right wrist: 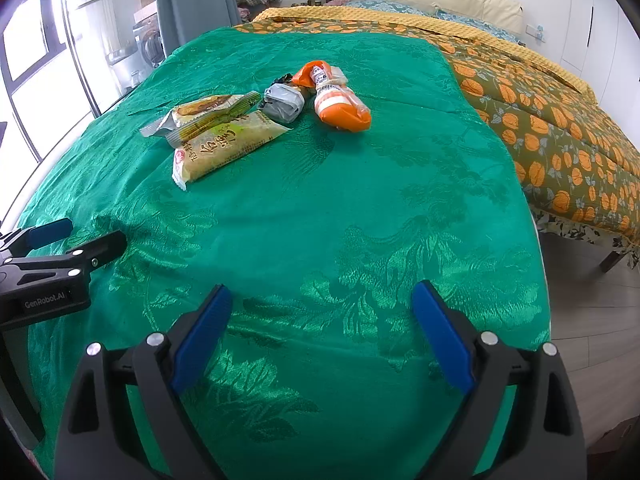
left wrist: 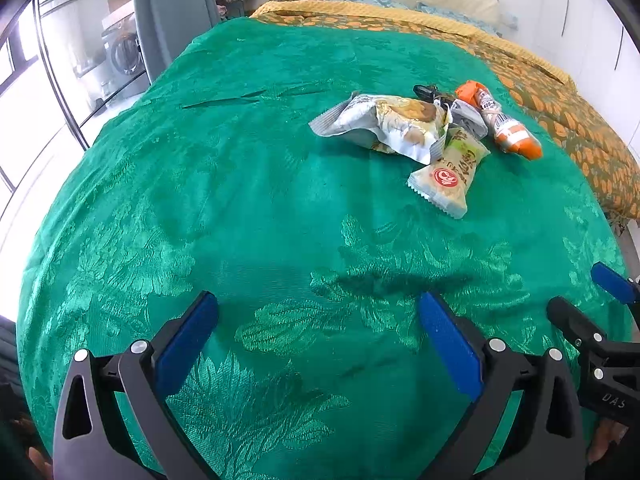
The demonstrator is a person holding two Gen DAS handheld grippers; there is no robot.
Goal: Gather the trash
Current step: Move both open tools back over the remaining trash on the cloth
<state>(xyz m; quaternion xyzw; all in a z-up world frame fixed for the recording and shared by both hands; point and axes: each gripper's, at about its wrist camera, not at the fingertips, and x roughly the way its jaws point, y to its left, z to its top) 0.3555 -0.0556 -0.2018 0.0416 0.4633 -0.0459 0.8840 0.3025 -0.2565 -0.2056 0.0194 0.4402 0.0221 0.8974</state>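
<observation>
A small heap of trash lies on the shiny green patterned cloth [right wrist: 320, 200], well ahead of both tools: a cream snack wrapper with a red round logo [right wrist: 224, 148], a crumpled silver-and-gold wrapper [left wrist: 384, 126], a grey wadded bag [right wrist: 282, 102] and an orange-and-white plastic packet [right wrist: 338, 100], touching one another. The left tool [left wrist: 318, 340] and the right tool [right wrist: 322, 326] both hover with jaws apart, holding nothing.

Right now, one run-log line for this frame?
left gripper open | right gripper open | wrappers on green cloth | nothing held
</observation>
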